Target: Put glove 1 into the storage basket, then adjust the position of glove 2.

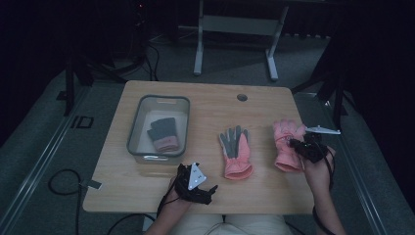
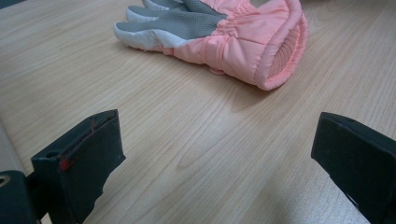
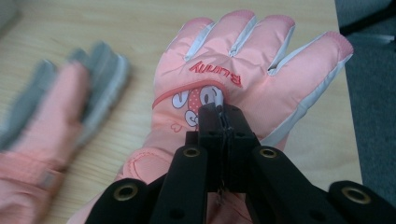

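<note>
Right gripper view: right gripper [image 3: 223,109] jaws pinch pink ski glove [image 3: 261,70] by thin fabric fold; may slip out w/ lifting.

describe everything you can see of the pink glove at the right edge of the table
The pink glove lies back-up on the wooden table, fingers pointing away from the person. Padded, shiny fabric with white strips between the fingers, red lettering and a cartoon patch. The right gripper is shut on a pinch of fabric at that patch.
</note>
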`<state>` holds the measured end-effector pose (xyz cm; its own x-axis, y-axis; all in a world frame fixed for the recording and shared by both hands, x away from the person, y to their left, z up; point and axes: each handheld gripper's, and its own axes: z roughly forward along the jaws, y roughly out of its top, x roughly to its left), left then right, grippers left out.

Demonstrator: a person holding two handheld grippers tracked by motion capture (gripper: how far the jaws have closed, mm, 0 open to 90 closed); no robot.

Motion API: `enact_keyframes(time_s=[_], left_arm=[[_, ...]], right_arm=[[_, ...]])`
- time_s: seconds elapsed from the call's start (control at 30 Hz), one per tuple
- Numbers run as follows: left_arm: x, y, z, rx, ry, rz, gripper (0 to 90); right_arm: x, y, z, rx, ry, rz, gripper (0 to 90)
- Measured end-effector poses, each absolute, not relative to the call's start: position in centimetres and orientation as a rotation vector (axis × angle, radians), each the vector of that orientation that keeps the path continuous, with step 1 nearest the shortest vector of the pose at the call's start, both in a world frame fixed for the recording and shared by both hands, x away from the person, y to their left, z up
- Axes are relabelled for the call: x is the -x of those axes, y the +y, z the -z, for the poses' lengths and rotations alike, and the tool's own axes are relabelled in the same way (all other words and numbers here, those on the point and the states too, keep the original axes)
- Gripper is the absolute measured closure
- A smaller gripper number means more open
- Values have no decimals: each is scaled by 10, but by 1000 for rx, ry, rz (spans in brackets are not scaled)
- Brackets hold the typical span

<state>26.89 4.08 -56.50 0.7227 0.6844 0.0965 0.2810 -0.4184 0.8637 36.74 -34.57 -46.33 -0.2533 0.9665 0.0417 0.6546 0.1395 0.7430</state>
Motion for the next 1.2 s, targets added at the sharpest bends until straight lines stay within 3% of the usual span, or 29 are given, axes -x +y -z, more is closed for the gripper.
enact_keyframes(time_s=[0.43, 0.83, 1.2], left_arm=[[-268, 40, 565, -2011, 730, -553, 16], [-268, 41, 565, -2010, 727, -541, 15], [-268, 40, 565, -2016, 724, -533, 15]], right_arm=[[-356, -282, 405, -1392, 2001, -1000, 880], [-349, -222, 414, -1341, 2093, -1021, 880], [-347, -193, 422, -1310, 2138, -988, 880]])
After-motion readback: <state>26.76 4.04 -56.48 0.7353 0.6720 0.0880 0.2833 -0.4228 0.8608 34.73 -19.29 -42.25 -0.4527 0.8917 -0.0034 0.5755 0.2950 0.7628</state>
